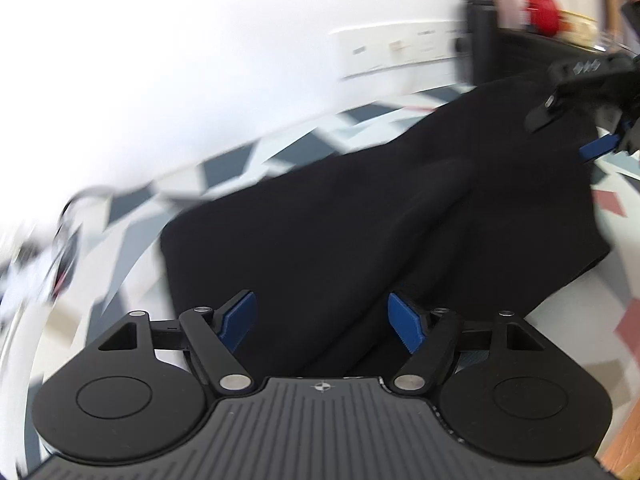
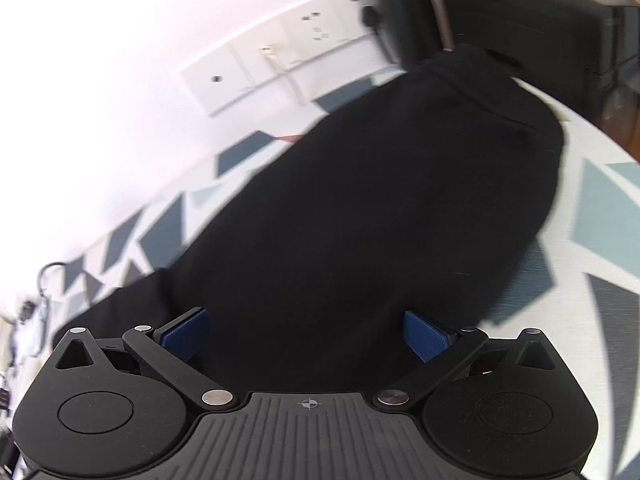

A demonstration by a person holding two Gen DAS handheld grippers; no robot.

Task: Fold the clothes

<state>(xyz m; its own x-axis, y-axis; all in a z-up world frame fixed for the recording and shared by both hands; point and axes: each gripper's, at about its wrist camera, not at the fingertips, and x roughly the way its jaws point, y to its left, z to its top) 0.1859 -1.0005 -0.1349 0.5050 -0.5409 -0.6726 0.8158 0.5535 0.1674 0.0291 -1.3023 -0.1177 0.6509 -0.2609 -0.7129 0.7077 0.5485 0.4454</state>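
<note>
Left wrist view
Left hand-held gripper (image 1: 321,322): at 6 o'clock. Its two blue pads stand wide apart. They hold nothing.
Black cloth (image 1: 360,216): a dark piece of clothing. It lies flat in the middle and runs up to 2 o'clock. Part of it lies under the gap between the pads.
Worktop (image 1: 132,280): white with grey-blue and pink shapes on it. It shows at 9 o'clock and at 3 o'clock around the cloth.
Right hand-held gripper (image 1: 572,134): at 2 o'clock, over the far end of the cloth. Its fingers look parted. It is blurry.
Wall (image 1: 180,60): white, from 10 to 12 o'clock.
Wall plates (image 1: 400,48): white, at 1 o'clock.
Red thing (image 1: 544,4): at 1 o'clock, far back. Too blurry to tell what it is.

Right wrist view
Right hand-held gripper (image 2: 306,338): at 6 o'clock. The blue pads stand wide apart. Nothing is pinched.
Black cloth (image 2: 380,208): fills the middle, up to 1 o'clock.
Worktop (image 2: 600,208): white with grey-blue shapes, at 3 o'clock and at 9 o'clock.
Wall (image 2: 120,60): white, at 10 o'clock.
Wall plates (image 2: 280,68): white, at 11 o'clock.
Dark cabinet (image 2: 540,16): at 1 o'clock, behind the worktop.
</note>
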